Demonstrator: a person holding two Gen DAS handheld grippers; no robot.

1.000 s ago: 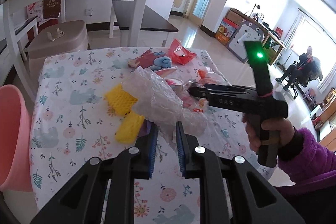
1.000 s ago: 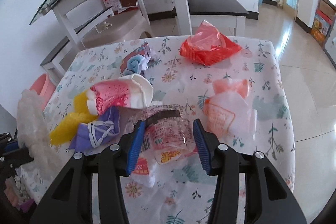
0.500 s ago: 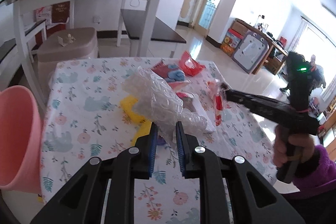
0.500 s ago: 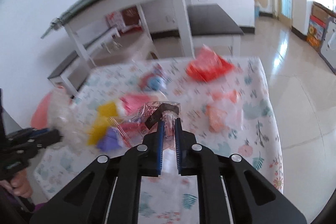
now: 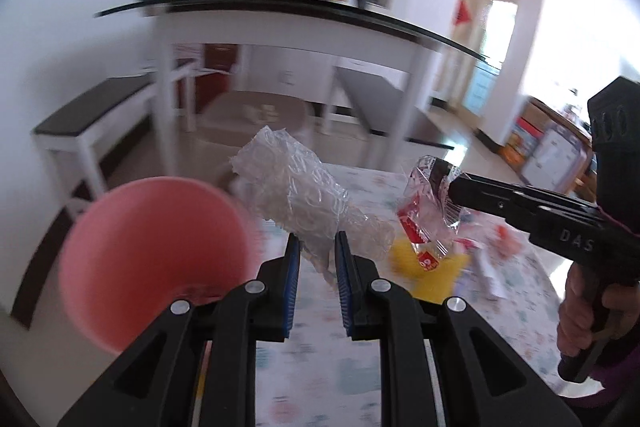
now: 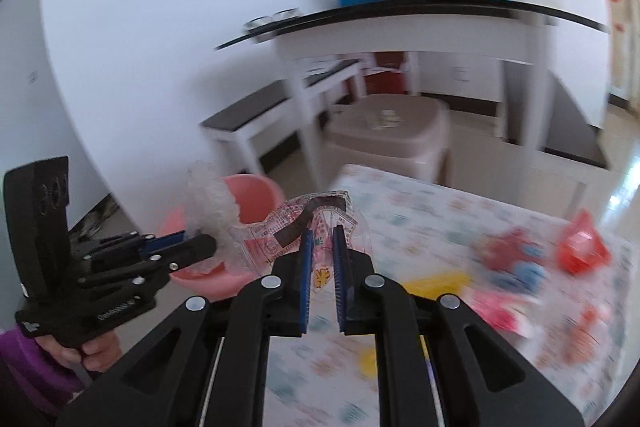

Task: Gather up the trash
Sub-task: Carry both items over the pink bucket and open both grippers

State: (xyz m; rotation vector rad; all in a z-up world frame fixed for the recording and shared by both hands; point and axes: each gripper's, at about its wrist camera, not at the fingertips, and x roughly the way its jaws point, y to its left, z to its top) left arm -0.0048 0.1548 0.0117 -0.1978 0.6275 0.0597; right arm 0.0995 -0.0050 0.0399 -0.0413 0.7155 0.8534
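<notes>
My left gripper is shut on a crumpled clear bubble wrap and holds it in the air just right of the pink bin. My right gripper is shut on a clear printed snack wrapper with red print, held above the table edge near the pink bin. In the left wrist view the right gripper comes in from the right with the wrapper. In the right wrist view the left gripper shows with the bubble wrap.
The floral-cloth table holds more trash: a red bag, yellow foam, red-blue and pink wrappers. A beige stool, white benches and a glass-topped white table stand behind.
Both grippers have swung left with their loads, from over the table toward the pink bin. The right gripper closed on the snack wrapper and lifted it off the table.
</notes>
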